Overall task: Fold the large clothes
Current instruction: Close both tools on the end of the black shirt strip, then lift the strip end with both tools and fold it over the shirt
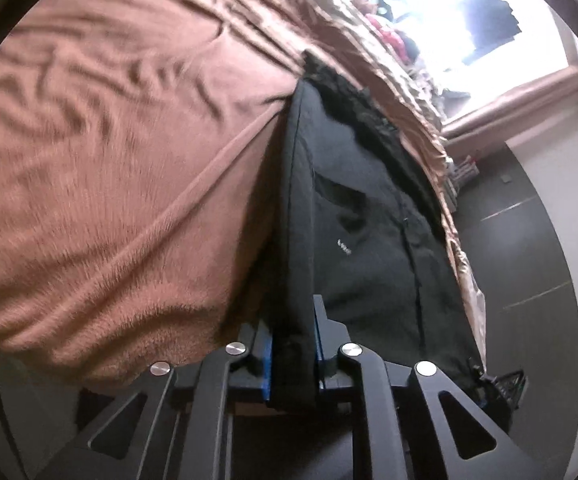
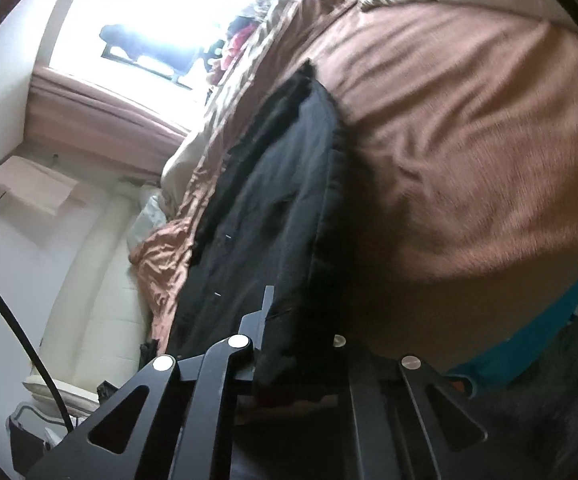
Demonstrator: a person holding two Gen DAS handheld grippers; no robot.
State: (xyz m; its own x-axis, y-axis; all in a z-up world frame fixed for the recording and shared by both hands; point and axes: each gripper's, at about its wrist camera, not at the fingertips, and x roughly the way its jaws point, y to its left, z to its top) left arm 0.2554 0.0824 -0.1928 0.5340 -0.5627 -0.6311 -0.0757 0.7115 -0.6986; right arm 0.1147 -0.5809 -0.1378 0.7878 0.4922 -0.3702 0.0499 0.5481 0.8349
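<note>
Left tongs (image 1: 295, 354): clamped on a folded edge of the black garment (image 1: 369, 240), blue pads pressing the cloth from both sides. Right tongs (image 2: 289, 344): also clamped on the black garment (image 2: 273, 200), its edge bunched between the fingers. Garment stretches ahead of both tongs, lying on the brown blanket (image 1: 121, 184) of the bed. Bright window (image 2: 161, 12) beyond, far end.
</note>
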